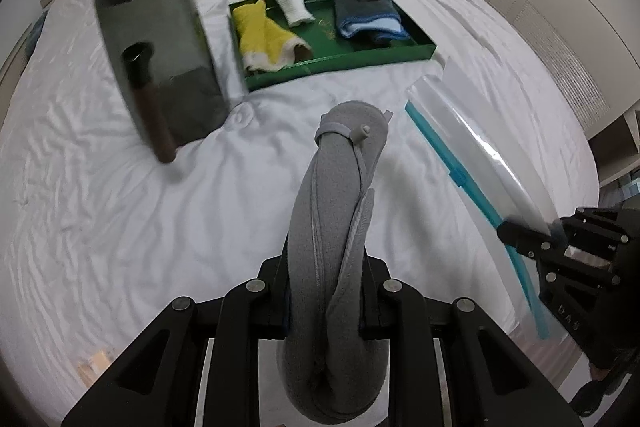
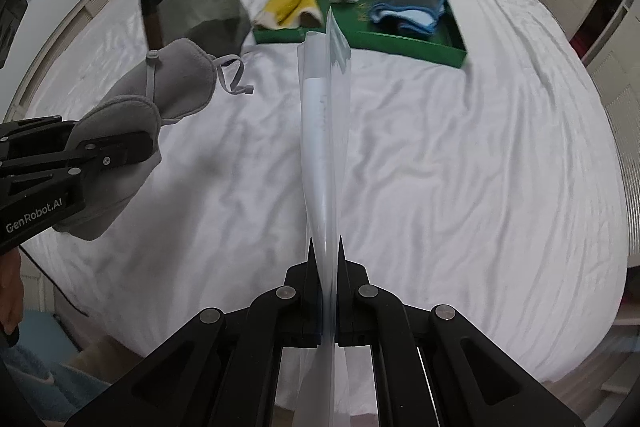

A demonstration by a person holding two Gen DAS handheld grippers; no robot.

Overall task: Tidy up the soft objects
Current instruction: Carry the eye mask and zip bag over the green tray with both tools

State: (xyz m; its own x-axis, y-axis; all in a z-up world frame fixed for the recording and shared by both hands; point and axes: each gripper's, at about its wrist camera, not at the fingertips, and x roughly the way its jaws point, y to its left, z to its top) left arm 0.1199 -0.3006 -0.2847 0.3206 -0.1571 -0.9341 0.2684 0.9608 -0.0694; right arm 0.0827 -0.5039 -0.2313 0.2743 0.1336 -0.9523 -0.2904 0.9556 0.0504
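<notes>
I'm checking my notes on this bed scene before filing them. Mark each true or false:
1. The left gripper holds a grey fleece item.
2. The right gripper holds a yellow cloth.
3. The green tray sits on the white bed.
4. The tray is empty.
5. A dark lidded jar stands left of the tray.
1. True: the left gripper is clamped on the grey fleece item.
2. False: the right gripper pinches a clear zip bag; the yellow cloth lies in the green tray.
3. True: it rests on the white bed.
4. False: it holds the yellow cloth, a white roll and blue folded cloths.
5. True: the dark lidded jar stands there.
</notes>
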